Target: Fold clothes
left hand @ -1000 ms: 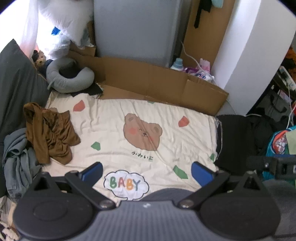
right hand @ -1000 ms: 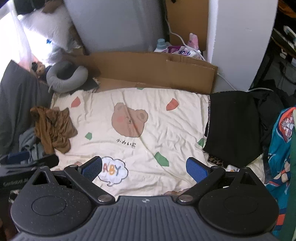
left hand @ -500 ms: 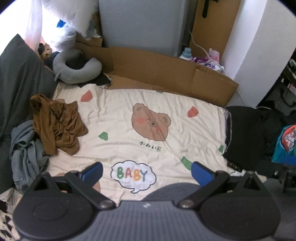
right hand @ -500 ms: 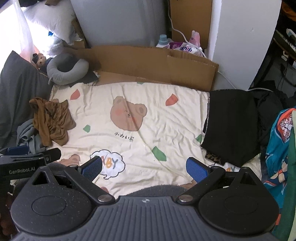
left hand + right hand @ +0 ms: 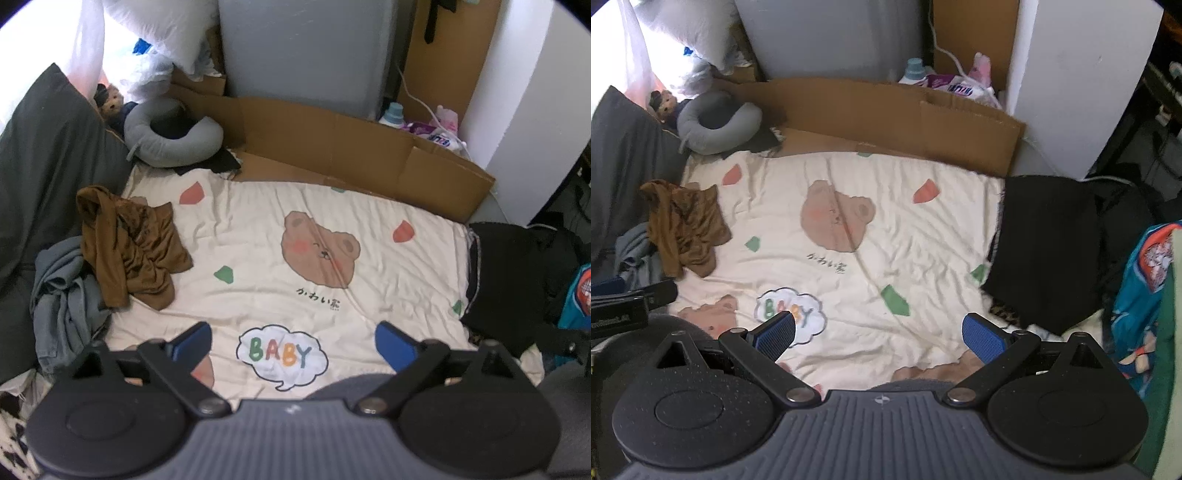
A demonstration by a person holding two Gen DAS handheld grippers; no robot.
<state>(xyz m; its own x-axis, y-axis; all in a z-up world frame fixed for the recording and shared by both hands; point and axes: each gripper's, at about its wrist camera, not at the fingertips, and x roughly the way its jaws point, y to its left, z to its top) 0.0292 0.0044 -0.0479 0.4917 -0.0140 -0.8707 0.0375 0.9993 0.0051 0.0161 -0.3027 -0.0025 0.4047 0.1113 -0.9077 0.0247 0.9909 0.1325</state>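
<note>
A crumpled brown garment (image 5: 129, 251) (image 5: 683, 229) lies at the left edge of a cream blanket (image 5: 258, 229) (image 5: 923, 236) printed with a bear. A grey-blue garment (image 5: 62, 299) is bunched just beside and below it. At the blanket's right edge rests a flat, folded black garment (image 5: 509, 273) (image 5: 1045, 243). My left gripper (image 5: 291, 338) hovers over the near part of the blanket above the "BABY" print; its jaws stand wide and are closing, with nothing between them. My right gripper (image 5: 877, 328) is open over the near edge, holding nothing.
A cardboard wall (image 5: 351, 147) borders the far side. A grey neck pillow (image 5: 173, 140) and a dark pillow (image 5: 48, 155) fill the far left. A white pillar (image 5: 524, 92) and a colourful bag (image 5: 1145, 277) stand at the right.
The left wrist view has swung a little to the left, bringing the brown garment further into frame. The left jaws have narrowed slightly. Nothing was taken hold of.
</note>
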